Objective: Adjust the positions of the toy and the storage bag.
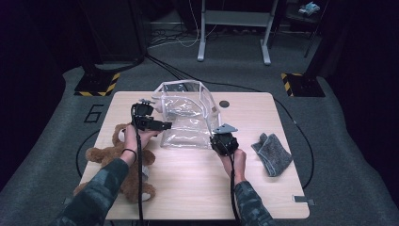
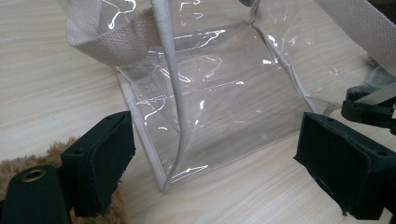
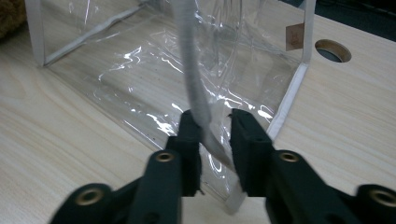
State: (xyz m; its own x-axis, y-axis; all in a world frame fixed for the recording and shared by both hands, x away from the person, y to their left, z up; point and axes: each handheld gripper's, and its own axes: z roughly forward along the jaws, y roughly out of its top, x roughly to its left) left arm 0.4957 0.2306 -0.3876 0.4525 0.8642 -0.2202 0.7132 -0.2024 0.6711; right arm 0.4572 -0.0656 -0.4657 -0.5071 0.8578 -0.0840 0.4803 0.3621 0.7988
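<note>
A wooden table (image 1: 188, 188) is seen from above, with a person's 2 forearms reaching in from the bottom edge, each hand holding a black gripper. A clear plastic bag (image 1: 186, 115) with white trim lies on its side at the middle of the table toward the far edge, its open mouth facing away from the person.

The right gripper (image 3: 215, 123) sits at the bag's near right corner. In the right gripper view its 2 jaws are nearly together, pinching the bag's white edge trim (image 3: 194, 93) and the clear plastic beside it; the trim rises up and away from between the pads.

The left gripper (image 2: 215, 154) hovers at the bag's left side. In the left gripper view its jaws are spread wide, with the bag's near corner and a white strap (image 2: 170, 84) lying between them; neither pad touches the plastic.

A brown teddy bear (image 1: 120, 162) lies on the table's left part, under the left forearm. A folded grey cloth (image 1: 272, 153) rests on the right part, well apart from the bag.
</note>
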